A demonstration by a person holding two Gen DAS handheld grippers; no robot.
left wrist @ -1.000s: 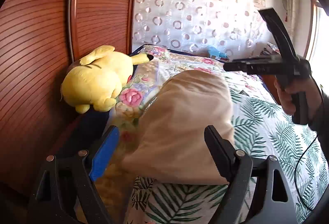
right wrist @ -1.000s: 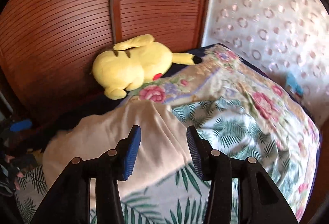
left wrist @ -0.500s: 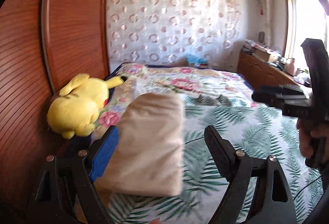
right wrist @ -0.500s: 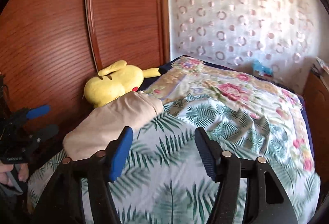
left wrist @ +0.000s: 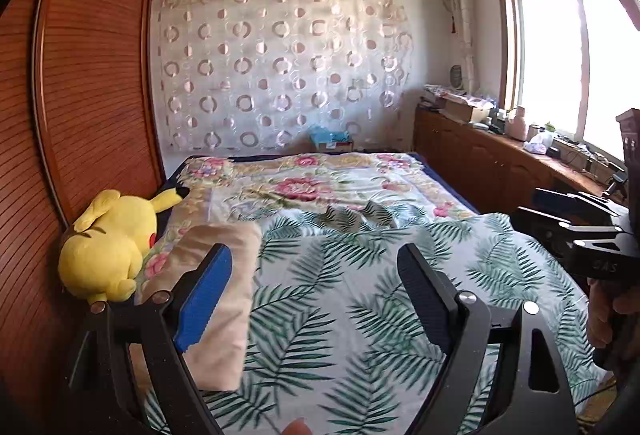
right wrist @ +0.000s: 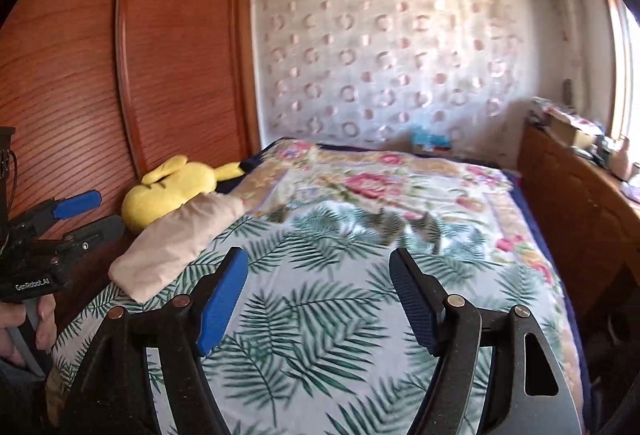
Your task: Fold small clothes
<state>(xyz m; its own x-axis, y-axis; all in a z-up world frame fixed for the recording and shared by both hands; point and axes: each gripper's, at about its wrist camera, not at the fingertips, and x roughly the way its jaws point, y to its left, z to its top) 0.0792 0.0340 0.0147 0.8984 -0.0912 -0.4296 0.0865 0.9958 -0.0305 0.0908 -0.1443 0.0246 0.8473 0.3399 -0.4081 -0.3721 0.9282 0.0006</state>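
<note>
A folded beige garment lies at the left side of the bed beside a yellow plush toy. It also shows in the right wrist view. My left gripper is open and empty, held above the bed to the right of the garment. My right gripper is open and empty above the palm-leaf sheet, away from the garment. Each gripper shows at the edge of the other's view: the right one and the left one.
The plush toy leans against a wooden slatted wardrobe left of the bed. A floral quilt covers the far half of the bed. A low wooden cabinet with clutter runs along the right wall under a window.
Both grippers have pulled back and lifted away from the beige garment, which stays folded on the bed. The views have widened to show the whole room.
</note>
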